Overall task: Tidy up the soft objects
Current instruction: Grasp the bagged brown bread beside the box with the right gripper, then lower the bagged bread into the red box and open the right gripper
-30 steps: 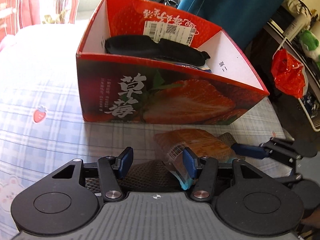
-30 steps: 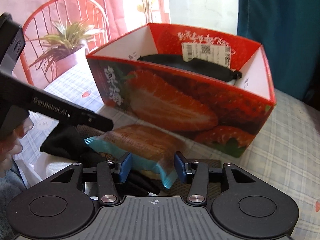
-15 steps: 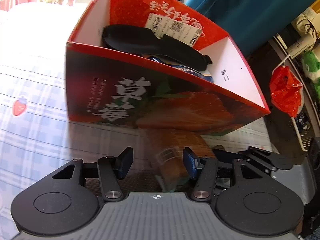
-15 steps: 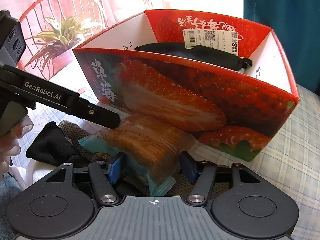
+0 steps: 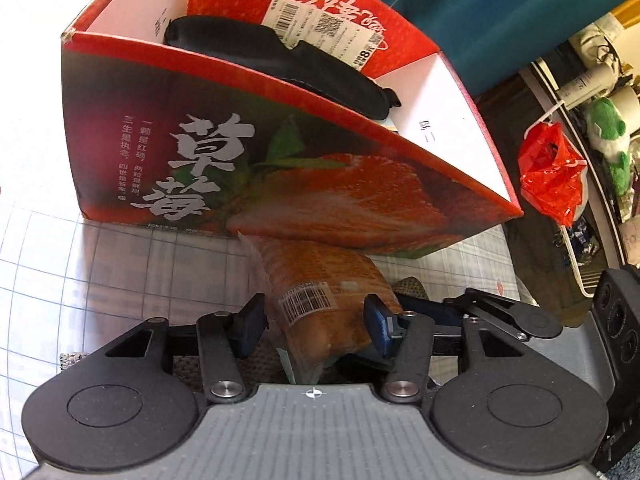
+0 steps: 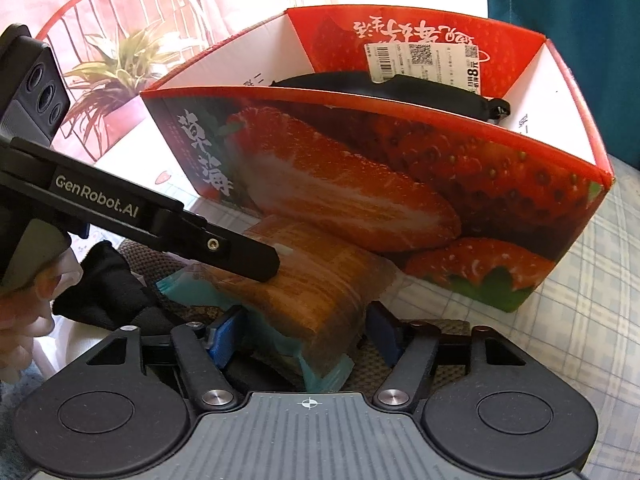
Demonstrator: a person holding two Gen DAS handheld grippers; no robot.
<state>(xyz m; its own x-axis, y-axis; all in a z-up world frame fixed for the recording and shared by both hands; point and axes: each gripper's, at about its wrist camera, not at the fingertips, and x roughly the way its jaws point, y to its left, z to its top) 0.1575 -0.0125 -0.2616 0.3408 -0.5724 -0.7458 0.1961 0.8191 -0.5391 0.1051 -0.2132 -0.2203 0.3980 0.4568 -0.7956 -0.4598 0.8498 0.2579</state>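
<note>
Your left gripper (image 5: 314,324) straddles the bread pack (image 5: 320,280), jaws part-open and just narrowed, its long axis running toward 12 o'clock at the box (image 5: 280,168); your right gripper (image 6: 304,334), just widened, straddles its other end.

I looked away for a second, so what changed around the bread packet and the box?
Both grippers dropped lower and closer to the strawberry box, which now looms larger. The bread packet now lies between both pairs of jaws. The right gripper has just opened its jaws wider around it; the left gripper has closed slightly on it. The packet is not lifted. Unchanged: the black pouch lies in the box.
</note>
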